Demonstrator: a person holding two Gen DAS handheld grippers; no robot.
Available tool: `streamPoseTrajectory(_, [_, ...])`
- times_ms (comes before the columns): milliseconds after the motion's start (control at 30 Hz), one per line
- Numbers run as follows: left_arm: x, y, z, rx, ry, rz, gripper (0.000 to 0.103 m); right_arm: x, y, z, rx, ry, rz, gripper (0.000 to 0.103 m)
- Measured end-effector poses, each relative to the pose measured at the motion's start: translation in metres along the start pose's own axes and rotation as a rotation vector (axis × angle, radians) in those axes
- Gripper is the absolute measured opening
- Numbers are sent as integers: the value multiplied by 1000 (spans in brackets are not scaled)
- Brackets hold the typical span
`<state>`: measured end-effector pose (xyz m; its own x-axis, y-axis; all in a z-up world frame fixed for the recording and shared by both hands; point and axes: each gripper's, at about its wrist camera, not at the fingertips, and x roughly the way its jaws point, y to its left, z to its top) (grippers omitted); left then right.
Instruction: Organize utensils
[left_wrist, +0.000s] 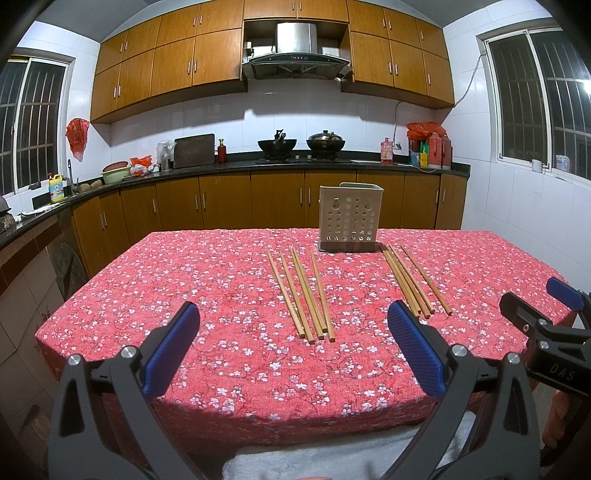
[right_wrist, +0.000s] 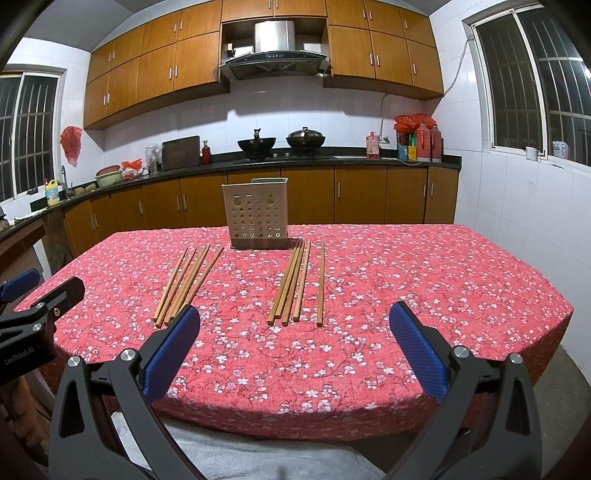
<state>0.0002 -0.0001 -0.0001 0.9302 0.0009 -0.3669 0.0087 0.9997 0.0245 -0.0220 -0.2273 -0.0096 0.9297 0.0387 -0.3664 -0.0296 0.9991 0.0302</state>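
Two groups of wooden chopsticks lie on the red floral tablecloth (left_wrist: 184, 288) in front of a beige perforated utensil holder (left_wrist: 350, 218). The left group of chopsticks (left_wrist: 301, 293) holds several sticks; the right group (left_wrist: 410, 282) holds several more. My left gripper (left_wrist: 293, 321) hovers open above the table's near edge, short of the left group. In the right wrist view, the holder (right_wrist: 258, 218) stands upright, with the left group (right_wrist: 186, 282) and the right group (right_wrist: 299, 282) before it. My right gripper (right_wrist: 295, 325) is open and empty, just short of the right group.
The other gripper shows at each view's edge: the right one (left_wrist: 546, 328) and the left one (right_wrist: 33, 299). A white towel (right_wrist: 229, 450) lies below the table's near edge. Kitchen counters (left_wrist: 258, 164) with woks, bottles and bags run along the back wall.
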Motion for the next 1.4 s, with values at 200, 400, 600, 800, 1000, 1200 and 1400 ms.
streamPoseTrajectory(200, [0, 0, 0, 0, 1, 0, 99, 1, 0, 0, 0, 1, 0, 101])
streamPoseTrajectory(400, [0, 0, 0, 0, 2, 0, 99, 1, 0, 0, 2, 4, -1, 101])
streamPoseTrajectory(600, [0, 0, 0, 1, 3, 0, 99, 2, 0, -1, 4, 8, -2, 101])
streamPoseTrajectory(800, [-2, 2, -2, 0, 7, 0, 99, 3, 0, -2, 6, 15, -2, 101])
streamPoseTrajectory(1000, [12, 1, -4, -10, 37, 7, 99, 11, -3, -3, 23, 43, 21, 101])
streamPoseTrajectory(1200, [43, 26, -4, -95, 153, 40, 99, 39, -22, -2, 89, 149, -11, 101])
streamPoseTrajectory(1400, [88, 53, 7, -152, 282, 67, 99, 84, -43, 10, 138, 261, -69, 92])
